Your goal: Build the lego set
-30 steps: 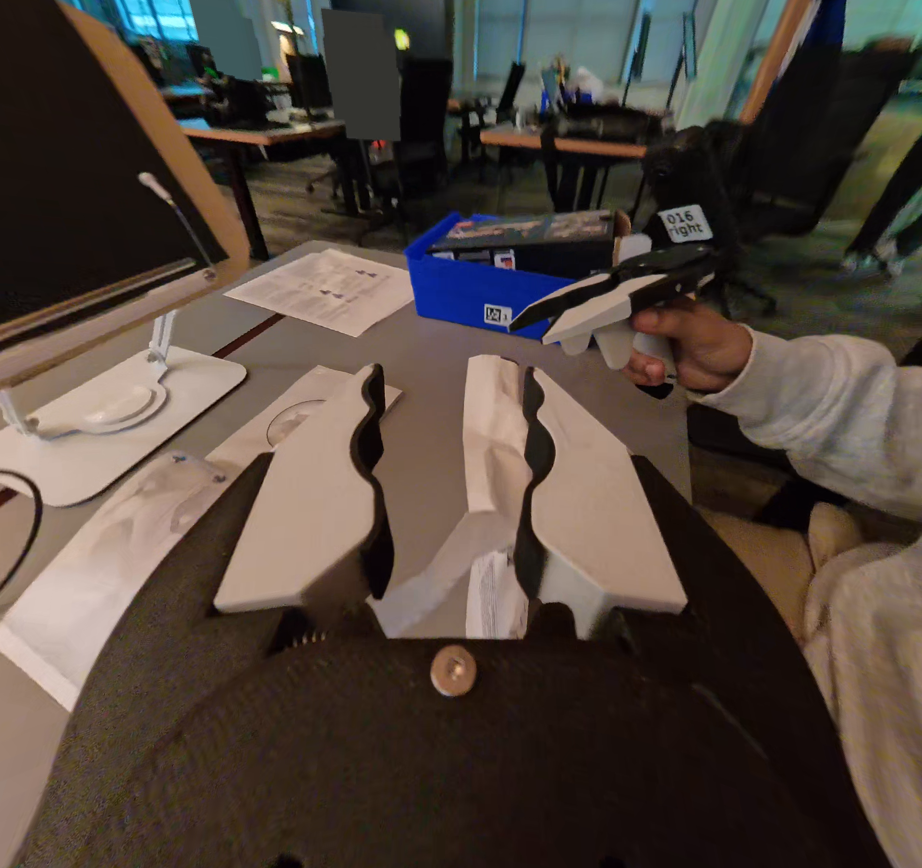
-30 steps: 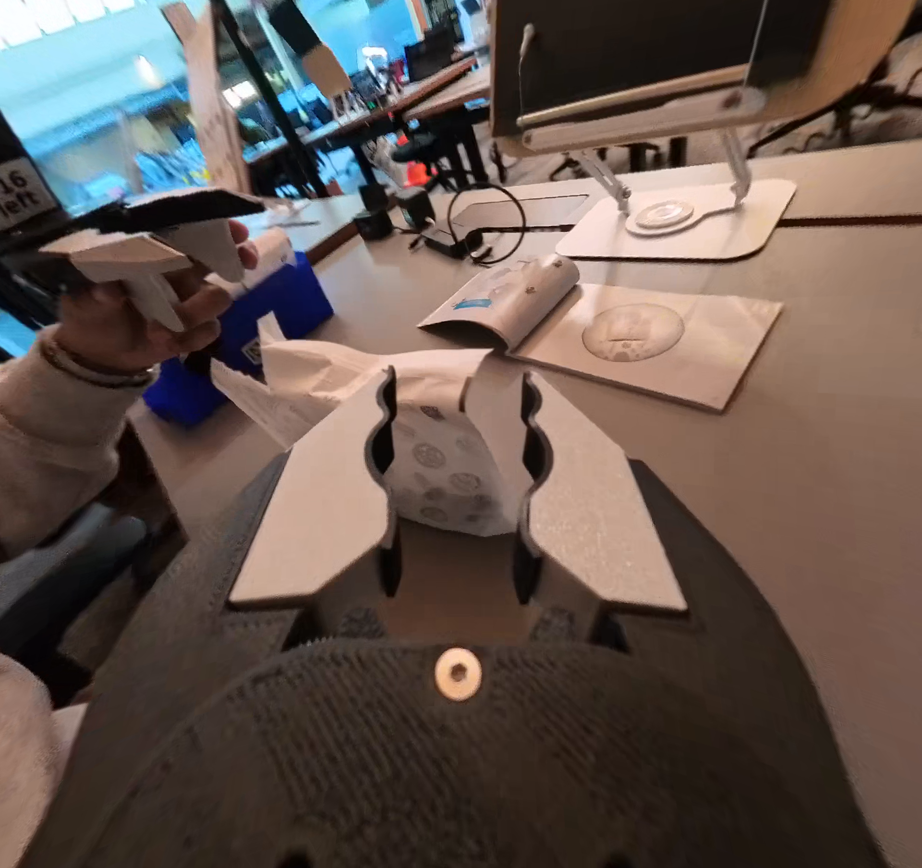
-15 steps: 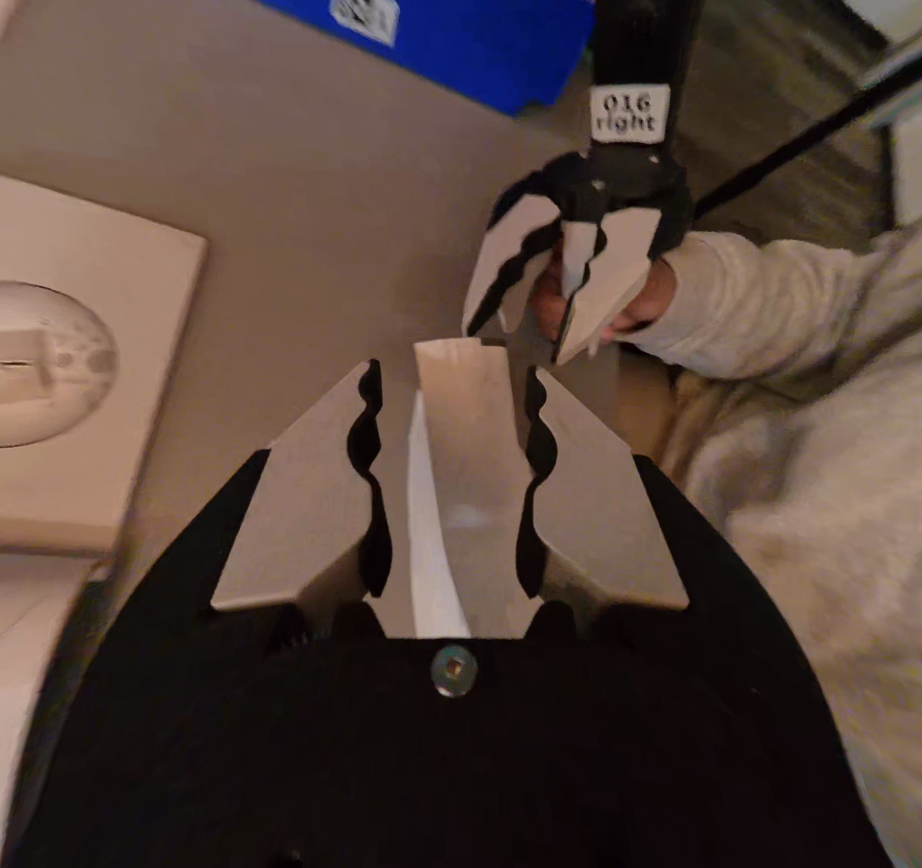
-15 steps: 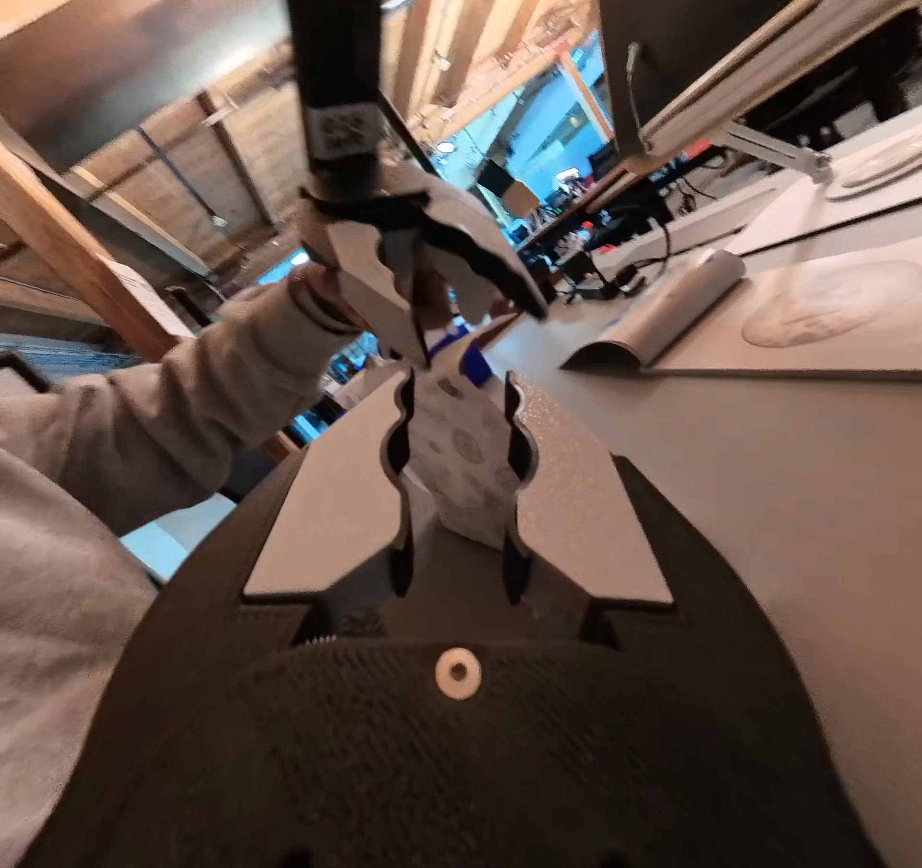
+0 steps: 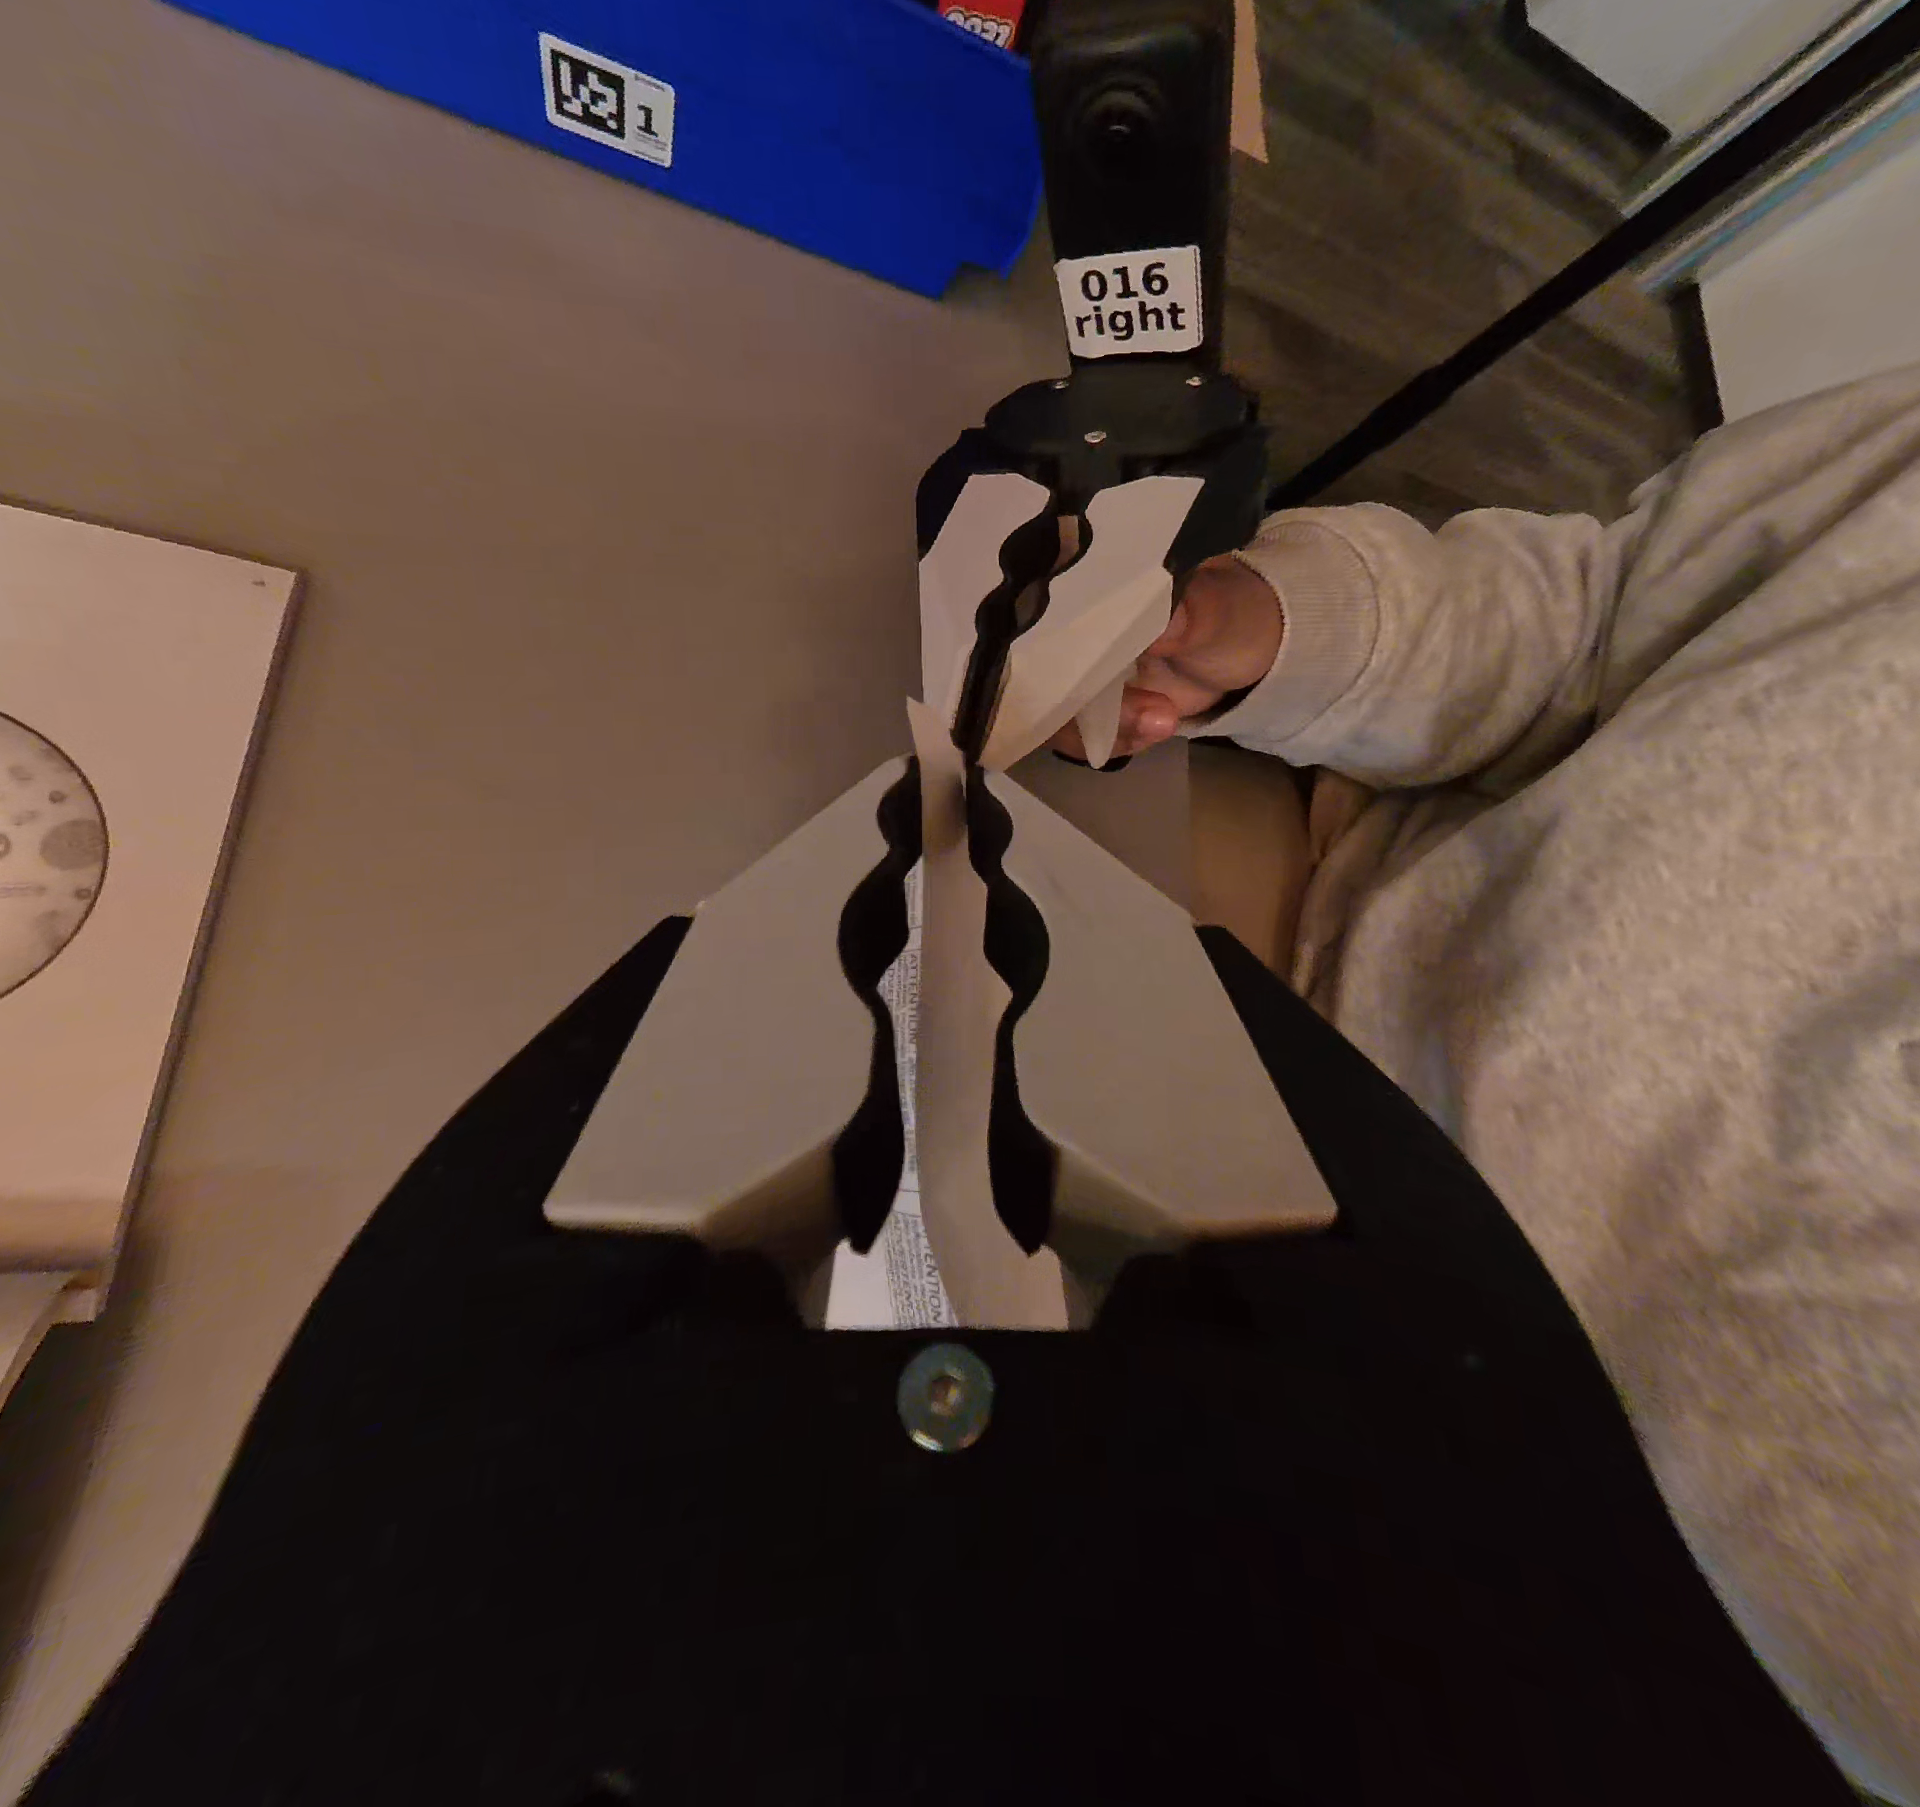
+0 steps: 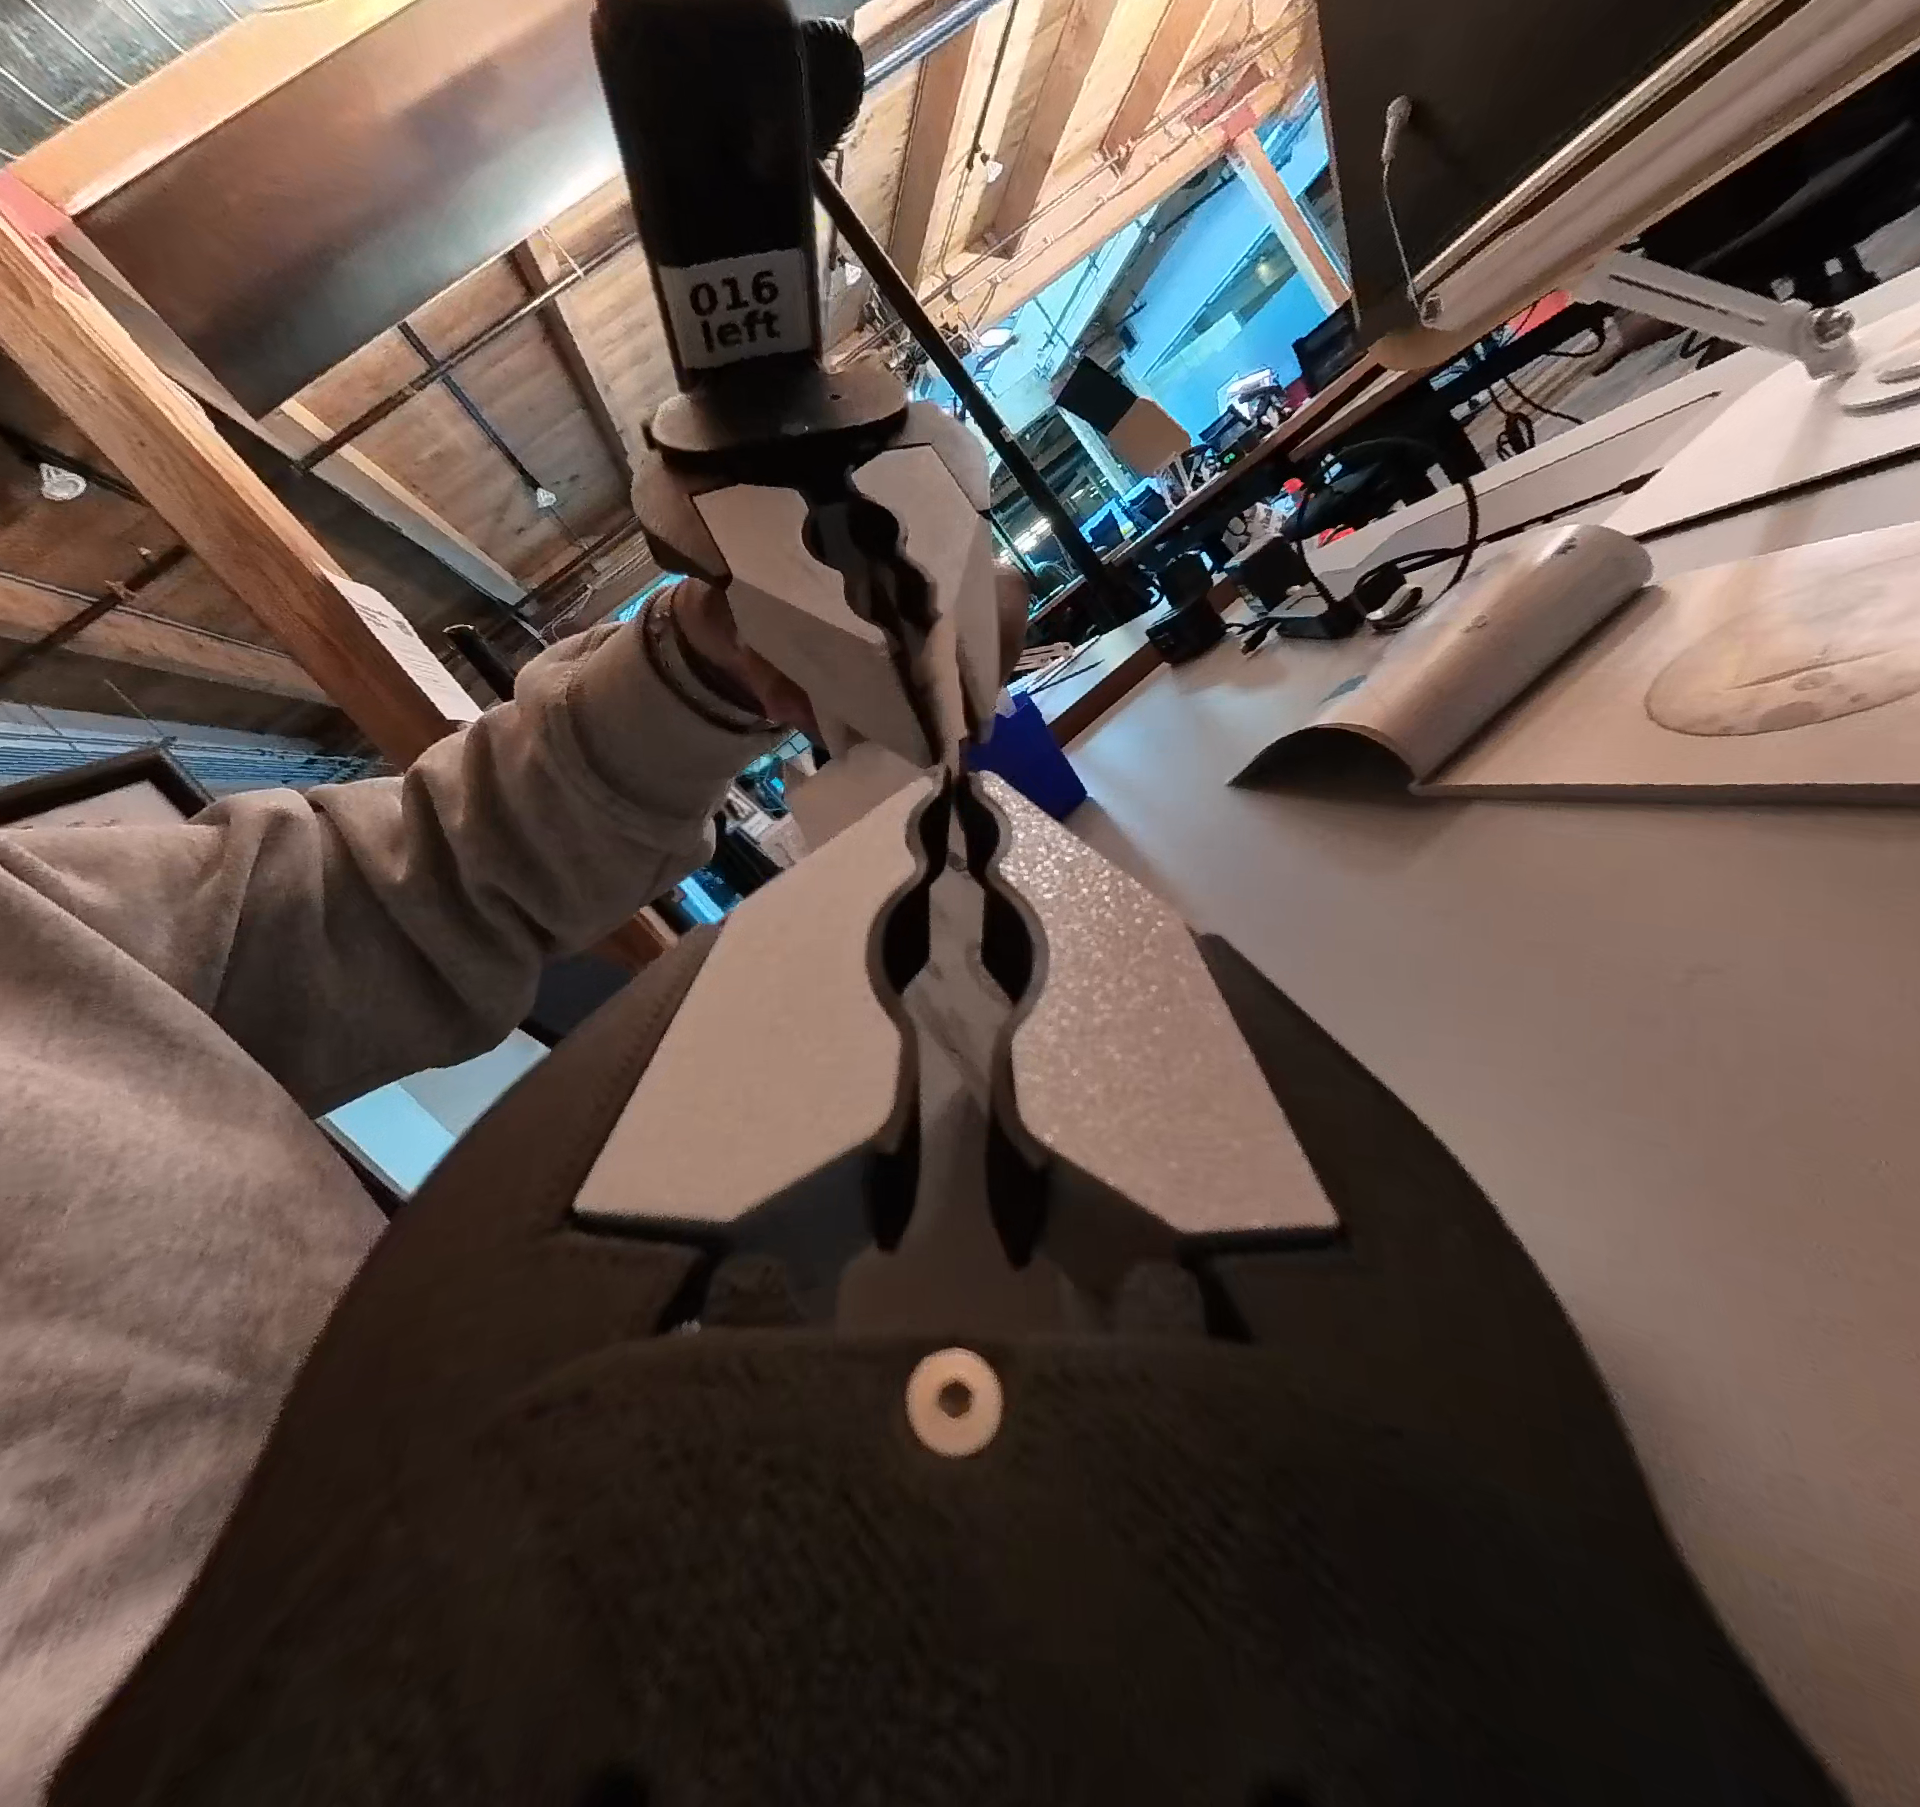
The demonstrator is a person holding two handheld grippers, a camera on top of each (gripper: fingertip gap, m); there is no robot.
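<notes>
A white paper bag of parts (image 5: 951, 978) is pinched flat between the fingers of my left gripper (image 5: 940, 781), which is shut on it. My right gripper (image 5: 977, 723) faces it tip to tip and is shut on the same bag's far edge. In the right wrist view the bag (image 6: 951, 1009) runs between the closed fingers of my right gripper (image 6: 951, 807), with my left gripper (image 6: 945, 739) directly opposite. The bag is held in the air near the table's edge.
A blue bin (image 5: 727, 95) with a dark box in it stands on the grey table (image 5: 468, 510); it also shows in the right wrist view (image 6: 1023, 760). An open instruction booklet (image 6: 1558, 677) lies on the table, with a monitor stand (image 6: 1714, 303) behind it.
Both grippers were open around the bag and have closed on it. They swung round to face each other tip to tip, with the bag lifted off the table.
</notes>
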